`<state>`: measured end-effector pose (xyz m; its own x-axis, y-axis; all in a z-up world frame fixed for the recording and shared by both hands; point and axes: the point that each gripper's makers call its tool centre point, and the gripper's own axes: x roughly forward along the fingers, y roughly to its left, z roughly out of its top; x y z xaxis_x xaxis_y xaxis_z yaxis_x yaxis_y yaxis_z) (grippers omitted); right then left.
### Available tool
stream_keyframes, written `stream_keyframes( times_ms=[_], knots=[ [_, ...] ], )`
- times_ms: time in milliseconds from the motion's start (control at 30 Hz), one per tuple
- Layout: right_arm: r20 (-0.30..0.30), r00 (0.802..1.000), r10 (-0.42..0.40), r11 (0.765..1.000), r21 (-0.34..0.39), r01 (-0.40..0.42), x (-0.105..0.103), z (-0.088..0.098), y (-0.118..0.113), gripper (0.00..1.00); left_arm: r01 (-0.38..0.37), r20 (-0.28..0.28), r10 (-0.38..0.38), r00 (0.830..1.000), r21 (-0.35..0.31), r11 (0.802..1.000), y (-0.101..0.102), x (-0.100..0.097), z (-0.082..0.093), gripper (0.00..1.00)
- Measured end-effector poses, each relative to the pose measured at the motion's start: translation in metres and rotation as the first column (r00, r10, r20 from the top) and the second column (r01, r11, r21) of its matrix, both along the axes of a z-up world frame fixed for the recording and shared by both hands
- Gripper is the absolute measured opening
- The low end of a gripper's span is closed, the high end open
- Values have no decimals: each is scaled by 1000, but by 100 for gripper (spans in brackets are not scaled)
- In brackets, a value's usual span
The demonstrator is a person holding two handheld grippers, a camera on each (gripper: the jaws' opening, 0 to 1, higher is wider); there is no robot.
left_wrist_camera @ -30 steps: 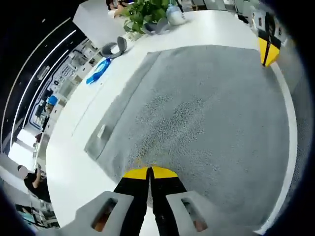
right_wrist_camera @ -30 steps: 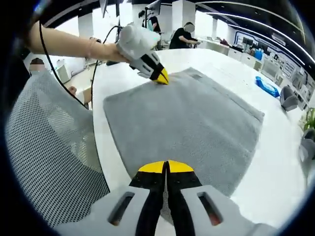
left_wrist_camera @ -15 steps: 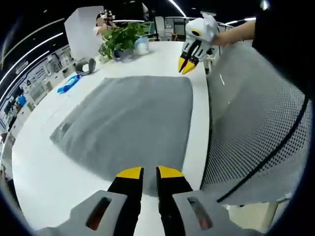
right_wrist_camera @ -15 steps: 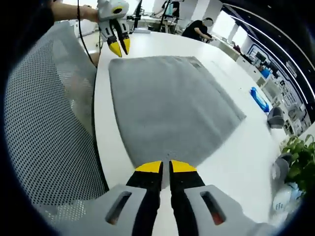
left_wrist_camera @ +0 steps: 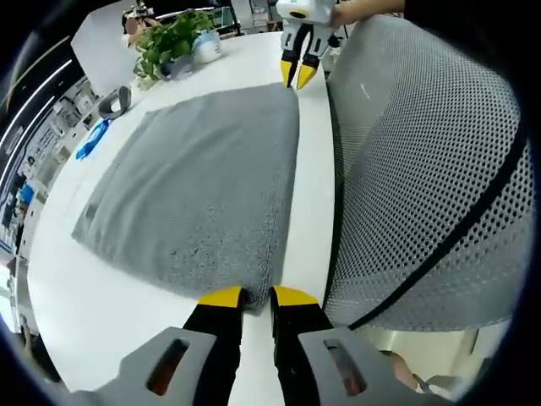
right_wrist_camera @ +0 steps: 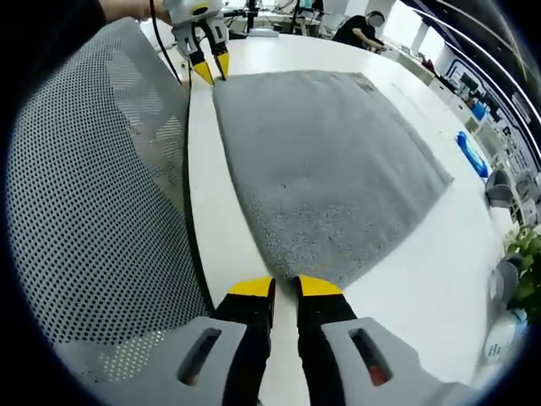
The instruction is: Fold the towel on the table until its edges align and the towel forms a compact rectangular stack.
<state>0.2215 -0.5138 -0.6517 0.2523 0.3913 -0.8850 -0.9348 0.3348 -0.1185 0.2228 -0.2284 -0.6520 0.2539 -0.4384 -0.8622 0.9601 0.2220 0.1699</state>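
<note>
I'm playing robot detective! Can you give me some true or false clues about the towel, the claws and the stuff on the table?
1. The grey towel lies spread flat on the white table. True.
2. The left claw is lifting a towel corner high in the air. False: its yellow tips sit slightly apart at the near towel corner, low by the table, gripping nothing.
3. The right claw is at the towel's other near corner. True.
4. A potted green plant stands on the far part of the table. True.
5. The towel is already folded into a small stack. False: it is still one wide sheet.
6. A wooden stool stands beside the table. False: it is a mesh chair back.
</note>
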Motion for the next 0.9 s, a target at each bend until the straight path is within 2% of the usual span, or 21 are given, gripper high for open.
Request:
stream_keyframes(
  times_ms=[333,467,700,900],
  knots=[
    [-8,999,-40,999,-26,40,4,-4,-11,6,-56,4,56,998,-1,998,4,2,-4,11],
    [19,1000,-13,999,-48,14,5,-3,-11,6,-67,3,67,998,-5,998,4,2,-4,10],
    [20,1000,6,997,-74,-5,6,-8,-11,6,-81,0,81,997,-8,997,4,2,-2,9],
    [19,1000,-24,997,-70,25,9,-7,-13,4,-85,0,85,996,-9,996,4,3,-2,8]
  ],
)
